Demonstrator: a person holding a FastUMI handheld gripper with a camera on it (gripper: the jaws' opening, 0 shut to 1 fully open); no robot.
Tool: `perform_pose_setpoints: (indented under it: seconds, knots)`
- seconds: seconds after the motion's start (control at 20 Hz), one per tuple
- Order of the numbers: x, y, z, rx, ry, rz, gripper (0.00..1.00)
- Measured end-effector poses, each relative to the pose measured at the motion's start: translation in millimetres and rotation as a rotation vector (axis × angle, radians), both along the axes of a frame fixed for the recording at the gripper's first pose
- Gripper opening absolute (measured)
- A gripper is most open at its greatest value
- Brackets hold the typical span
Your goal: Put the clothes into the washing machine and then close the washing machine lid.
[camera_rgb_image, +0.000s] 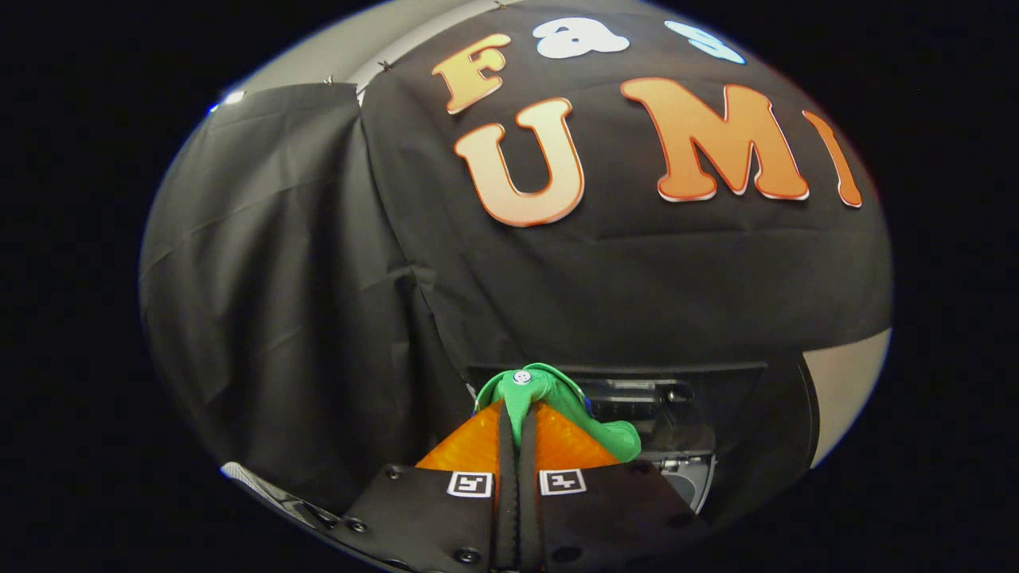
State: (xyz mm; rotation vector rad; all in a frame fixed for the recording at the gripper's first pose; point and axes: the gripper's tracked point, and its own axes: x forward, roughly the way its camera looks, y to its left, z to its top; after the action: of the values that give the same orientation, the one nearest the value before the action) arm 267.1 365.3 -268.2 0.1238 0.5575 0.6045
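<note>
A green piece of clothing with a small white button hangs bunched at the tips of my gripper, whose orange fingers are shut on it. Part of the cloth drapes down over the right finger. Just beyond and below the fingers stands the dark washing machine, its lid up against the booth wall and a pale grey part of the opening showing to the right of the fingers. I hold the clothing in the air above the near edge of the machine.
Black cloth walls close the space ahead and to the left. A pale wall strip shows to the right of the machine. A light-coloured edge lies low on the left beside the gripper body.
</note>
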Motion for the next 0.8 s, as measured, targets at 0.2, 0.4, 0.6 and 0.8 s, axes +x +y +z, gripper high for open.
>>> perform_pose_setpoints:
  seconds: [0.2,0.4,0.6,0.8]
  knots:
    - [-5,-8,-72,-0.037,0.106,-0.034,0.08]
    - [-19,-14,-155,-0.128,0.221,-0.057,0.08]
    - [-32,-15,-212,-0.182,0.335,-0.092,0.08]
    - [-34,-19,-262,-0.225,0.438,-0.132,0.08]
